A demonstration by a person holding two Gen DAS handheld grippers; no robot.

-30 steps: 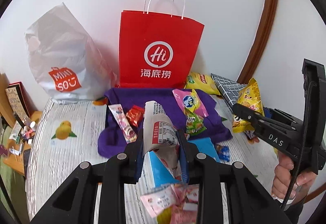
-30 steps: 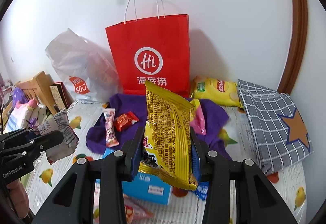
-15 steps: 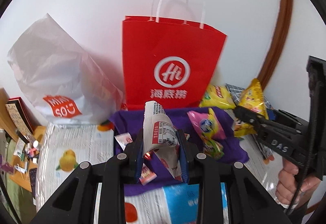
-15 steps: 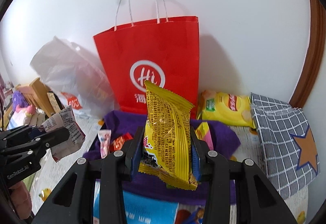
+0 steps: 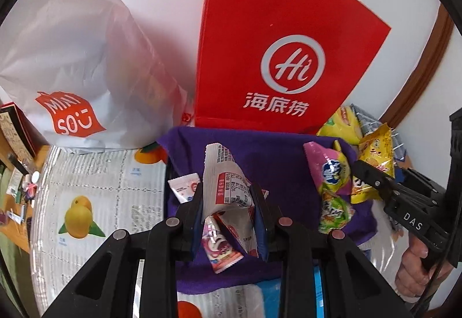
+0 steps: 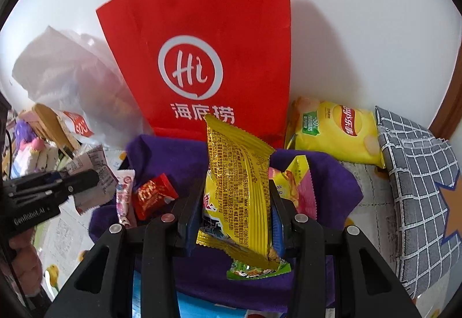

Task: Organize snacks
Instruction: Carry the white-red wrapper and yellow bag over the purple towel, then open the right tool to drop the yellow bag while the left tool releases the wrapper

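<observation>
White wall, red paper bag (image 5: pixel 277 58) nearer than before: both clenched jaws bring white packet (image 5: pixel 223 182) and yellow packet (image 6: pixel 239 191) over purple cloth (image 6: pixel 332 182), ready for depositing.

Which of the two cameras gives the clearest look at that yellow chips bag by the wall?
The right wrist view: the yellow chips bag lies fully visible beside the red paper bag. The left wrist view catches only its corner behind that bag.

Home: shopping bags (image 5: pixel 277 58), fruit-print tablecloth (image 5: pixel 95 193)

Paper bag (image 6: pixel 208 58) behind cloth (image 6: pixel 332 182); chips (image 6: pixel 337 130) right.
</observation>
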